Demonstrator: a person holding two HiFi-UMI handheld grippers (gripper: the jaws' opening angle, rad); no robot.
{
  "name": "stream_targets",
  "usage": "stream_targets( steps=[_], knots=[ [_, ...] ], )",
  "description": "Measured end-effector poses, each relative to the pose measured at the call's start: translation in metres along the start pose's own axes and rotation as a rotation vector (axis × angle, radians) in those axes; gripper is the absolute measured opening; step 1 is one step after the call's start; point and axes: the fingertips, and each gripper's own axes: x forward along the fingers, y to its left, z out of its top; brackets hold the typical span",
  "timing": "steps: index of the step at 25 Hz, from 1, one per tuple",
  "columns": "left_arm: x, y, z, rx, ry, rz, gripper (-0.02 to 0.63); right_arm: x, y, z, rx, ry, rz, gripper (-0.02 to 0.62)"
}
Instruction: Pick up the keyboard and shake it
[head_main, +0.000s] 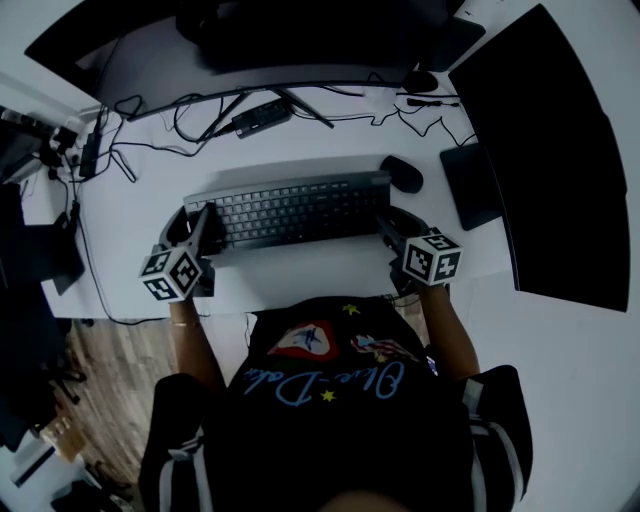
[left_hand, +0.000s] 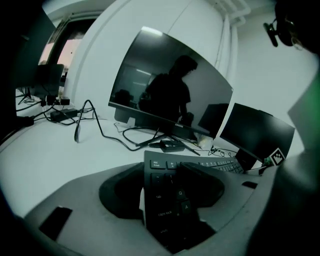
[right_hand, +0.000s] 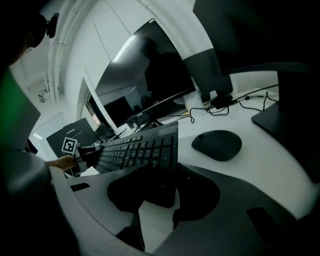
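Note:
A dark keyboard (head_main: 290, 210) spans the white desk (head_main: 130, 230) in front of me, and each gripper has one end of it. In the head view my left gripper (head_main: 207, 236) is shut on its left end and my right gripper (head_main: 390, 228) on its right end. The left gripper view shows the esc and caps lock end of the keyboard (left_hand: 172, 172) clamped between the jaws of the left gripper (left_hand: 167, 202). The right gripper view shows the keyboard's other end (right_hand: 142, 147) caught in the right gripper (right_hand: 160, 187), its corner raised a little off the desk.
A black mouse (head_main: 402, 173) lies just right of the keyboard, beside a dark flat pad (head_main: 472, 185). A curved monitor (head_main: 250, 40) stands behind, a second monitor (head_main: 545, 160) at the right. Cables (head_main: 190, 120) and a power brick (head_main: 262, 116) lie behind the keyboard. The desk's front edge (head_main: 300, 300) is at my body.

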Motion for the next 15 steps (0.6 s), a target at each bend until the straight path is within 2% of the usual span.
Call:
stream_targets(
  steps=[15],
  knots=[
    [-0.055, -0.025, 0.097, 0.114, -0.336, -0.015, 0.209, -0.03, 0.049, 0.088, -0.203, -0.269, 0.06, 0.132]
  ],
)
